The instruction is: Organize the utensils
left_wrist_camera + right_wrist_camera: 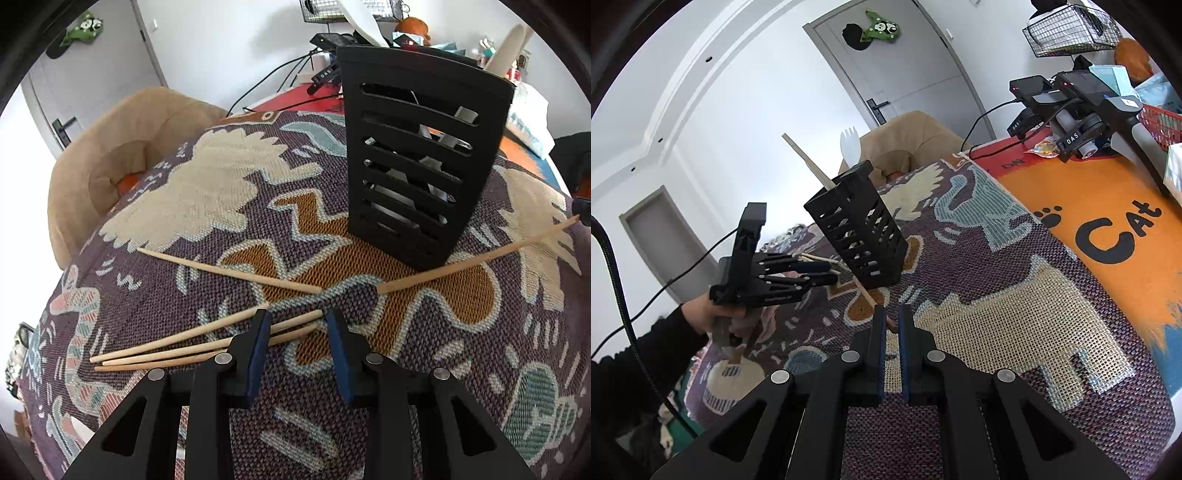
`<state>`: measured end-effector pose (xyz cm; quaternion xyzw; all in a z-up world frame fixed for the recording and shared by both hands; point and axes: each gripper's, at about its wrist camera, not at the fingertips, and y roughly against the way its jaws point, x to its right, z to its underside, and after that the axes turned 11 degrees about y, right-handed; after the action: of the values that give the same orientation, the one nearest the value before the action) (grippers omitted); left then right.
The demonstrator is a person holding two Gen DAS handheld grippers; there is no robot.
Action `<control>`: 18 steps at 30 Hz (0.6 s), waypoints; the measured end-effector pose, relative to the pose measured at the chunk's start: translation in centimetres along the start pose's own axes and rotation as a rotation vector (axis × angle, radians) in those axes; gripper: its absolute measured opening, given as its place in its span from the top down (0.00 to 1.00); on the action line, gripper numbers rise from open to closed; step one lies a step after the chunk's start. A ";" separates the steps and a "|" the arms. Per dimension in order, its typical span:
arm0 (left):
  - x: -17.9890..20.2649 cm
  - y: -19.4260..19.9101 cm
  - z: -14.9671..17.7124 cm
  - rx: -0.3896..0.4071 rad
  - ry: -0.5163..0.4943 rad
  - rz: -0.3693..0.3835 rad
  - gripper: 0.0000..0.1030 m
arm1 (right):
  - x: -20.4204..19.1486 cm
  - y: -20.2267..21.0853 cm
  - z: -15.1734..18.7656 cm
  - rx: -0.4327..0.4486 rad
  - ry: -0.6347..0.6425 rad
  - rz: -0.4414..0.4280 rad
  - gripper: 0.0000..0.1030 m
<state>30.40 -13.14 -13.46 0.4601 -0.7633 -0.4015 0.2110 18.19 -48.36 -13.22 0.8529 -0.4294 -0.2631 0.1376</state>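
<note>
A black slotted utensil holder [417,162] stands on the patterned cloth; it also shows in the right wrist view [858,229] with a white spork [850,146] and a wooden stick in it. Several wooden chopsticks lie on the cloth. My left gripper [295,328] is open, its jaws around the ends of three chopsticks [184,347]. Another chopstick [229,271] lies just beyond. My right gripper [892,321] is shut on the end of one chopstick [871,299], which also shows in the left wrist view [476,256], slanting beside the holder's base.
A tan armchair [122,155] stands past the table's far left edge. An orange cat mat [1100,206] lies on the right, with black devices and cables [1071,107] behind it. A wire basket [1071,29] hangs on the wall.
</note>
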 end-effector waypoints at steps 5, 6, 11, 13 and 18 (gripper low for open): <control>-0.4 0.6 1.0 -0.017 0.001 0.017 0.68 | -0.5 -0.2 -0.1 -0.003 0.008 0.002 0.93; -0.4 0.8 1.2 -0.018 0.000 0.018 0.68 | -0.6 -0.3 -0.1 -0.004 0.009 0.002 0.93; -0.4 1.2 1.7 -0.025 -0.028 0.019 0.68 | -1.1 -0.3 -0.1 -0.013 0.023 0.008 0.93; 0.0 1.1 1.7 -0.033 -0.081 0.017 0.68 | -1.2 -0.2 -0.1 -0.015 0.026 0.015 0.93; -0.3 0.9 1.1 -0.093 -0.150 0.051 0.68 | -1.4 0.5 -0.3 -0.014 0.033 0.026 0.93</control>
<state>29.35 -12.23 -13.40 0.3989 -0.7689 -0.4643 0.1843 17.33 -47.52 -12.34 0.8504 -0.4365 -0.2502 0.1539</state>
